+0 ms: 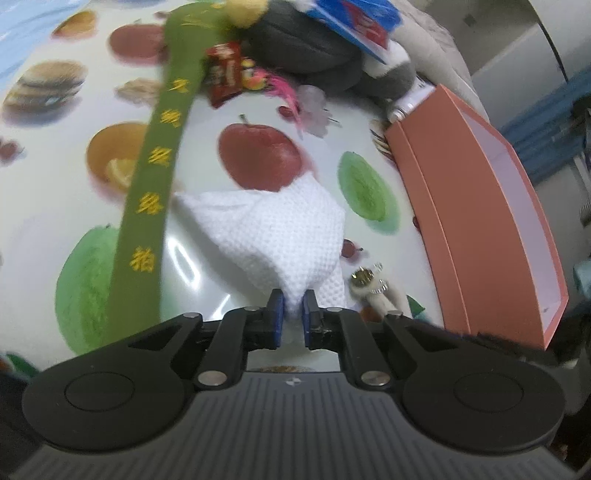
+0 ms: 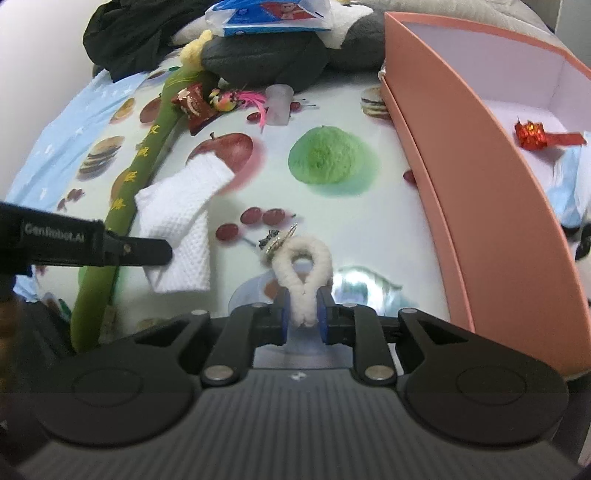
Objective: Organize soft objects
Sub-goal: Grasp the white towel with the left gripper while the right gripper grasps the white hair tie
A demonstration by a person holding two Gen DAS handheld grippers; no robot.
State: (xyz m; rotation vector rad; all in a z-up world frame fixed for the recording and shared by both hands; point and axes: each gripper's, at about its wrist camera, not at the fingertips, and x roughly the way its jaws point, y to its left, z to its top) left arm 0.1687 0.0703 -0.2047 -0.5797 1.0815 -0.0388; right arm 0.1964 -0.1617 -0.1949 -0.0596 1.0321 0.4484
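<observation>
My left gripper [image 1: 293,308] is shut on a corner of a white waffle cloth [image 1: 280,236] that lies crumpled on the fruit-print tablecloth [image 1: 229,280]. The cloth also shows in the right wrist view [image 2: 181,221], with the left gripper's finger [image 2: 140,251] against it. My right gripper [image 2: 303,310] is shut on a fluffy cream loop with a metal charm [image 2: 303,266]; the loop also shows in the left wrist view [image 1: 373,291]. A salmon-pink box [image 2: 480,206] stands open to the right, and it also shows in the left wrist view [image 1: 487,229].
A long green plush strip with yellow characters [image 1: 155,184] lies left of the cloth. Grey plush toys [image 1: 306,48], a red snack packet [image 1: 225,74], a pink feather toy [image 2: 243,101] and a blue-white packet [image 2: 269,14] crowd the far edge. The box holds a red ornament [image 2: 532,134].
</observation>
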